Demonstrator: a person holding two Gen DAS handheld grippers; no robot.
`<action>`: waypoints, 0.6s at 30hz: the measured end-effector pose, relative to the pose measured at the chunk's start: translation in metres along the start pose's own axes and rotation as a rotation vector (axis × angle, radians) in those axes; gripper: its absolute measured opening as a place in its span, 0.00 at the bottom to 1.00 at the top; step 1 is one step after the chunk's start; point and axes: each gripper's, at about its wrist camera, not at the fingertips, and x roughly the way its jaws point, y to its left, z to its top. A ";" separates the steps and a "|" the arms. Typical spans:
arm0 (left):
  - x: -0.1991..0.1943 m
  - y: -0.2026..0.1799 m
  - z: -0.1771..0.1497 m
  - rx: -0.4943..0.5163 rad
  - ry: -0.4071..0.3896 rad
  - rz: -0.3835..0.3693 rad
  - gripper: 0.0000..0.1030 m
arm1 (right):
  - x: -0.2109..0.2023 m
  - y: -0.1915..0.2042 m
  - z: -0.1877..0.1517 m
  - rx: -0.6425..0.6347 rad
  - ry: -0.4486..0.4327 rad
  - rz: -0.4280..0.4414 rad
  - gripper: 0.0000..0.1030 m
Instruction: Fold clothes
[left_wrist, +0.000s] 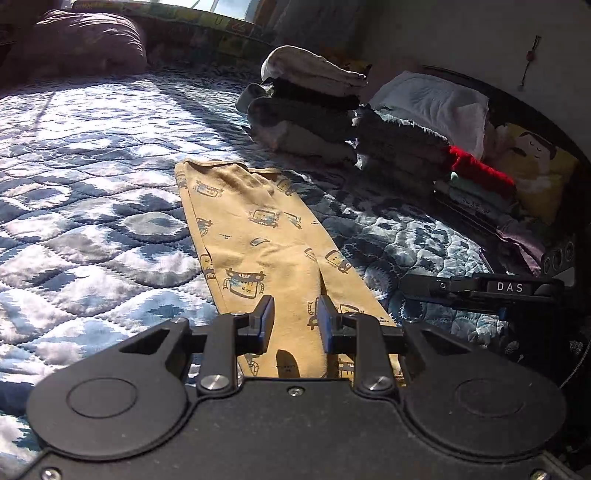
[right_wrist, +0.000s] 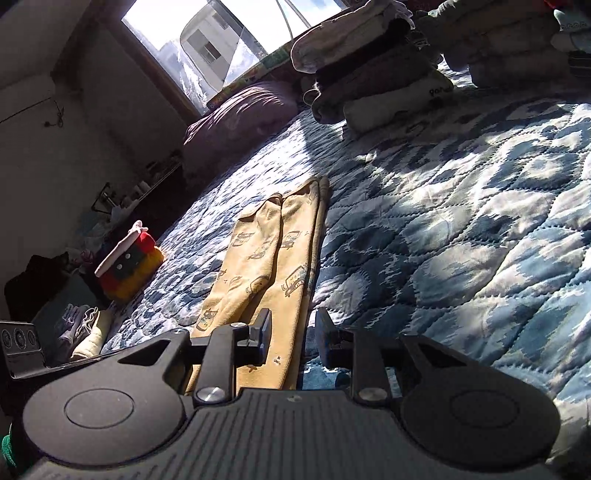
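Yellow pants (left_wrist: 258, 236) are lying halved lengthwise on the bed (left_wrist: 92, 206); we're hovering both grippers (left_wrist: 295, 321) (right_wrist: 293, 332) released, cross-folds still to do.

Sunlight from a window (right_wrist: 207, 48) falls across a bed's blue-and-white quilt (right_wrist: 461, 229), a mauve pillow (right_wrist: 240, 118) beneath the sill.

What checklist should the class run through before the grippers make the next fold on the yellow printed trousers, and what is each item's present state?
1. Yellow trousers lie flat, legs together: ok.
2. Left gripper open, over the near end: ok.
3. Right gripper open, nothing held: ok.
4. Right gripper centred on cloth: not ok; only its left finger is over the trousers, near their edge.
5. Quilt bare around the trousers: ok.
6. Stack of folded clothes clear of the fold path: ok.
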 end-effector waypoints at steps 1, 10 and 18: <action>0.009 -0.003 0.007 0.040 0.001 -0.013 0.21 | 0.005 -0.001 0.004 -0.009 0.004 0.000 0.27; 0.048 0.052 0.043 -0.080 0.091 -0.073 0.34 | 0.073 -0.037 0.059 0.038 0.086 -0.003 0.41; 0.089 0.143 0.073 -0.356 0.037 -0.057 0.42 | 0.138 -0.072 0.111 0.194 0.112 0.069 0.46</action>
